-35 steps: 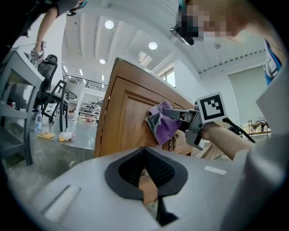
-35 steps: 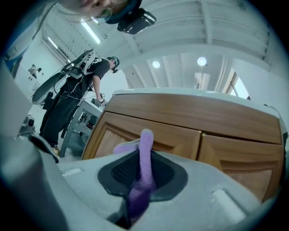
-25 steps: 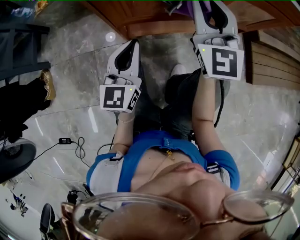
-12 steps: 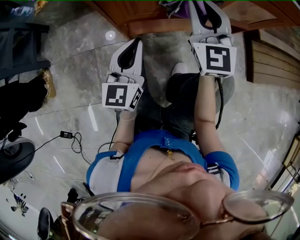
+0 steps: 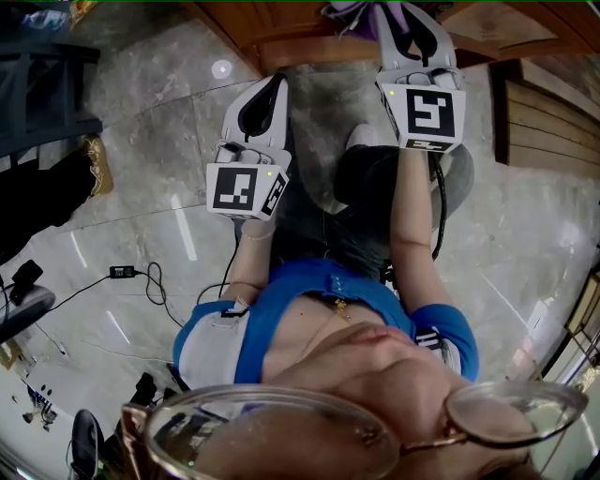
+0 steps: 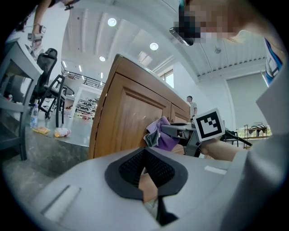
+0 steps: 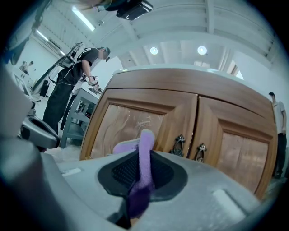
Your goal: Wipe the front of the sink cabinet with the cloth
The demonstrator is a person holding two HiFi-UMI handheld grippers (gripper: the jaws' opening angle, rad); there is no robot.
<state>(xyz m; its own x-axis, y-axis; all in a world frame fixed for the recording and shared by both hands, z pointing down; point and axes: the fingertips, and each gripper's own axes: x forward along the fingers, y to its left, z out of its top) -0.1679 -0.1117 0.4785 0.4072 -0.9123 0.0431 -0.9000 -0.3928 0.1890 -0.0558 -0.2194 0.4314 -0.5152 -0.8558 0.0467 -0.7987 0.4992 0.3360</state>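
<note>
The right gripper is clamped on the purple cloth, which it holds at the cabinet front before the left door, just left of the handles. The left gripper, its jaws together and empty, hangs apart from the cabinet's corner edge over open floor.

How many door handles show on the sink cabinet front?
2. The left handle and right handle sit side by side at the middle of the sink cabinet, in the right gripper view. More may be hidden.

Right gripper with purple cloth at cabinet
</note>
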